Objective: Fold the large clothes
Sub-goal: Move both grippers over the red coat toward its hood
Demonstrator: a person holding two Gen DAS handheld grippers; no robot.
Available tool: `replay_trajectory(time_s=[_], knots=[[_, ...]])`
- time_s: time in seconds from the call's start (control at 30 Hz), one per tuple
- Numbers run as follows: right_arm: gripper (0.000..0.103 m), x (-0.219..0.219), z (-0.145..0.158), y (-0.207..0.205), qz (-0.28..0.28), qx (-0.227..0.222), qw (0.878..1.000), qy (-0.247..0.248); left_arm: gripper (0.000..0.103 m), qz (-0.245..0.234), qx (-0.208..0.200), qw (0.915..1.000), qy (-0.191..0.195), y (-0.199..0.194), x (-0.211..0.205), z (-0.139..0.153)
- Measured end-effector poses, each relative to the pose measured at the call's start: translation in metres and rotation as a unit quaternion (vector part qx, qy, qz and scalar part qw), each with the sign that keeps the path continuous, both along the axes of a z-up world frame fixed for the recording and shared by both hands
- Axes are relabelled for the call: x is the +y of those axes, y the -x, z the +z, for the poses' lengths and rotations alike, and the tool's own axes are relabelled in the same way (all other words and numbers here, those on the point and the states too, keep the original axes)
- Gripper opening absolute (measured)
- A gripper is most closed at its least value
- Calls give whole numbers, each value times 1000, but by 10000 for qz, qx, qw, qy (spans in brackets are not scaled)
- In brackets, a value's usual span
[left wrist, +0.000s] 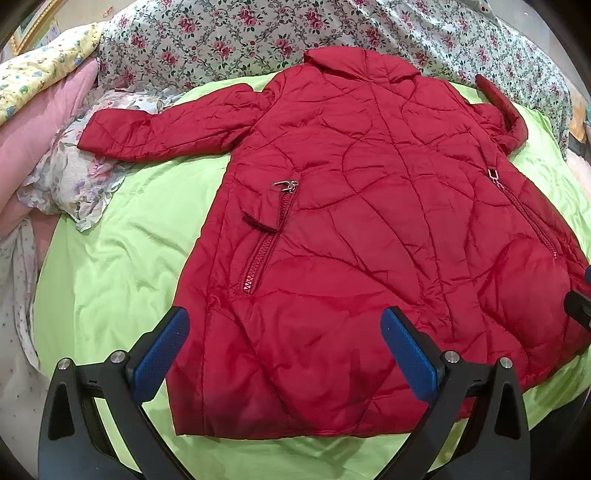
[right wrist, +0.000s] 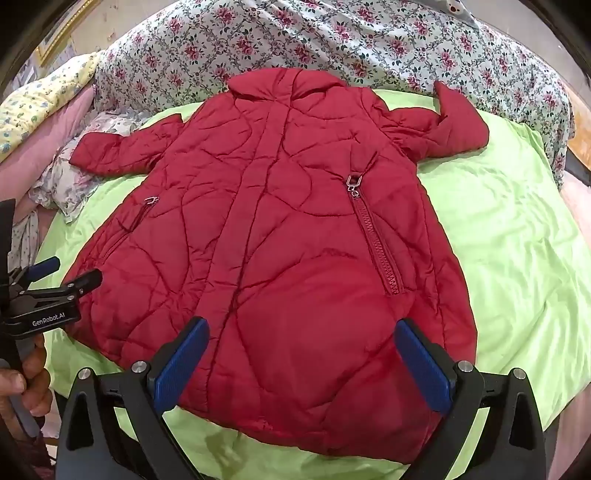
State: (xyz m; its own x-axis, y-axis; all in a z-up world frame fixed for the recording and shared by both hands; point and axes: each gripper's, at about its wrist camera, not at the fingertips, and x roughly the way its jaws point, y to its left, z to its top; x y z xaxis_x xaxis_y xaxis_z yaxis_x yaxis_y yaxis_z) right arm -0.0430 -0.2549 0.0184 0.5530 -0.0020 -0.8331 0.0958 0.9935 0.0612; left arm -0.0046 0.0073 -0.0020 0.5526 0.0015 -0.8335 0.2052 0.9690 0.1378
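Note:
A red quilted coat (left wrist: 351,221) lies spread flat, front up, on a light green sheet (left wrist: 122,266), collar at the far end and hem toward me. It also shows in the right wrist view (right wrist: 288,240). Its left sleeve (left wrist: 155,133) lies stretched out to the side; the right sleeve (right wrist: 447,125) is bent back near the shoulder. My left gripper (left wrist: 284,347) is open over the hem's left part, holding nothing. My right gripper (right wrist: 301,362) is open over the hem's right part, holding nothing. The left gripper also shows in the right wrist view (right wrist: 62,273) at the coat's left edge.
A floral quilt (left wrist: 258,33) lies bunched beyond the collar. A pink pillow (left wrist: 40,129), a yellow printed cloth (left wrist: 44,70) and a crumpled floral cloth (left wrist: 74,177) lie at the left. The green sheet (right wrist: 517,240) spreads bare to the right of the coat.

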Motion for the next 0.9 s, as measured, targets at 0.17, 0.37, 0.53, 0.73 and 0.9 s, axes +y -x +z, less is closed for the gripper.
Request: replay_trajectory(time_s=[0.17, 0.37, 0.53, 0.73, 0.9], knots=[[101, 3, 2, 0, -8, 32, 10000, 17, 103, -19, 12, 10000, -7, -3, -4, 1], [101, 8, 5, 2, -1, 47, 10000, -4, 103, -10, -6, 10000, -31, -5, -6, 3], [101, 7, 7, 2, 17, 11, 10000, -13, 103, -9, -1, 10000, 3, -6, -6, 5], [101, 4, 8, -1, 41, 14, 10000, 23, 103, -34, -15, 10000, -7, -7, -9, 6], [101, 3, 9, -2, 33, 9, 10000, -11, 103, -49, 65, 10000, -17, -11, -10, 5]])
